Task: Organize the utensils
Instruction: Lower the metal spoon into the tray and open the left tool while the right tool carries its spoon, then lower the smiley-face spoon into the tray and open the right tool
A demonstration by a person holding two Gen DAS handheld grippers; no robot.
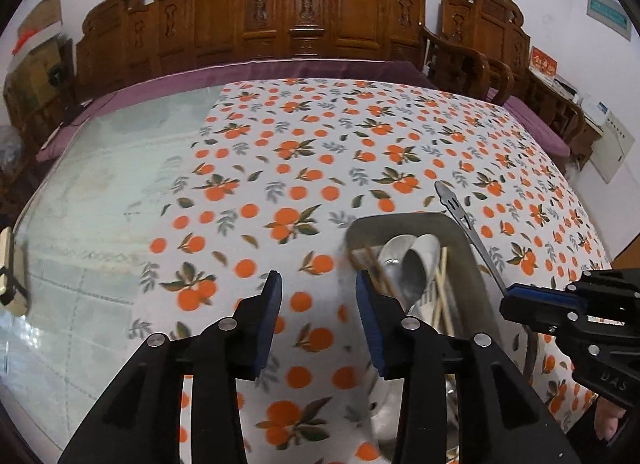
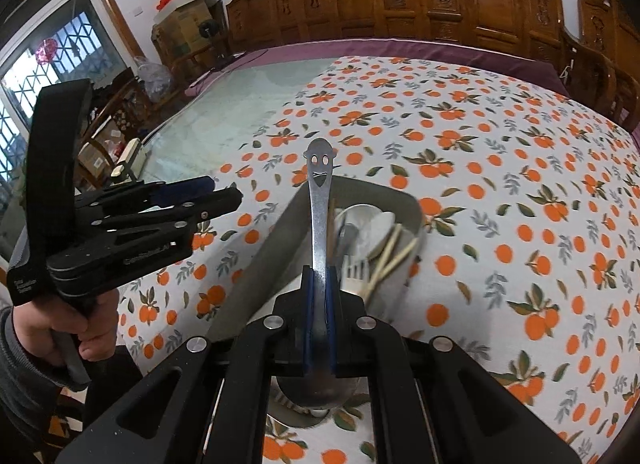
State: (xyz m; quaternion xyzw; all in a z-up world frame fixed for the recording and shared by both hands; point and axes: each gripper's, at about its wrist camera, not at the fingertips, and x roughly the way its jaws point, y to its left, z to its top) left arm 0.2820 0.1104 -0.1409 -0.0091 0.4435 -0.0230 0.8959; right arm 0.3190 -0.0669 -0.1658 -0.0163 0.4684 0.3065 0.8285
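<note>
My right gripper [image 2: 319, 276] is shut on a steel spoon [image 2: 320, 219]. The spoon's handle has a smiling face cut-out and points away over a grey tray [image 2: 280, 240], with the bowl below the fingers. The tray holds spoons [image 2: 370, 223], a fork [image 2: 354, 274] and wooden chopsticks [image 2: 390, 254]. My left gripper [image 1: 318, 296] is open over the orange-print cloth just left of the tray [image 1: 466, 240], with nothing between its blue pads. Its view also shows the spoons [image 1: 416, 264], the chopsticks [image 1: 442, 288], the held spoon [image 1: 456, 205] and the right gripper [image 1: 508, 300]. The left gripper [image 2: 226, 189] appears at the left of the right wrist view.
The orange-print cloth [image 1: 304, 151] covers the right part of the table and bare glass [image 1: 100, 191] lies to the left. Carved wooden seats [image 1: 288, 11] with a purple cushion line the far edge. Cardboard boxes [image 2: 184, 11] and a barred window stand far left. A hand [image 2: 80, 328] grips the left tool.
</note>
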